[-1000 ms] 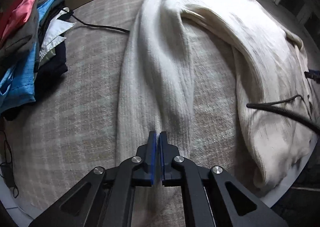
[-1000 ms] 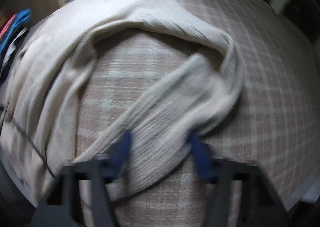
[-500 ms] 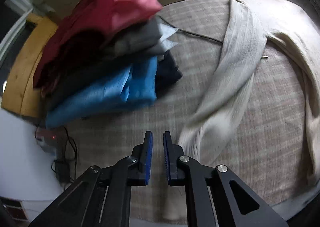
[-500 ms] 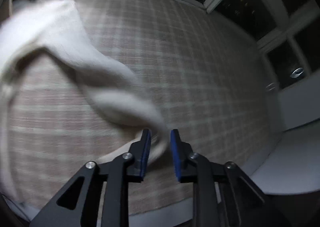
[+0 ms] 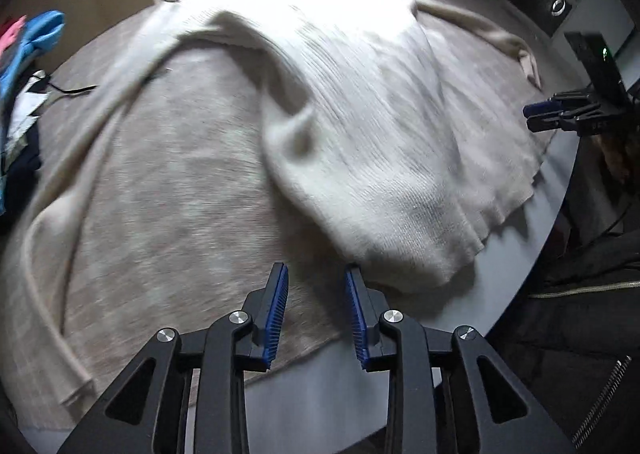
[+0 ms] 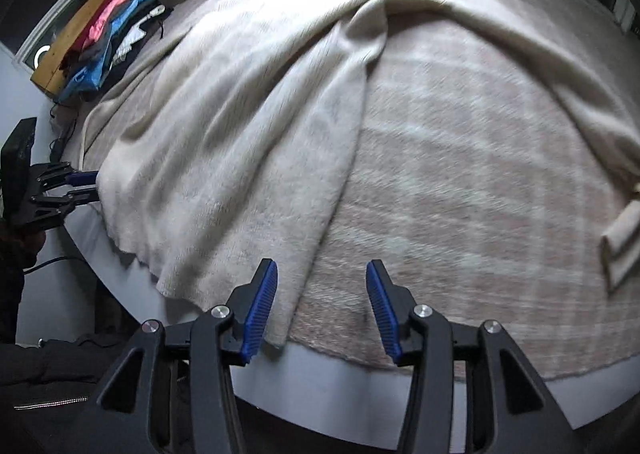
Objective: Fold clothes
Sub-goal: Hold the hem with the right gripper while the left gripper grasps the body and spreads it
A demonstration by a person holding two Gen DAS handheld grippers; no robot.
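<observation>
the left gripper (image 5: 316,290) is spread wide and holds nothing. so is the right gripper (image 6: 322,286). both sit at the near edge of the table (image 5: 304,394). the sweater (image 5: 360,114) lies flat there, hem near, running away from them.

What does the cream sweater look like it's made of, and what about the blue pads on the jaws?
The cream sweater looks like soft ribbed knit, perhaps wool or a blend: fine parallel ribs, a fuzzy matte surface and limp draping. The blue pads on the right gripper look like matte rubber or soft plastic, judging by their moulded ridges; which one I can't tell.
</observation>
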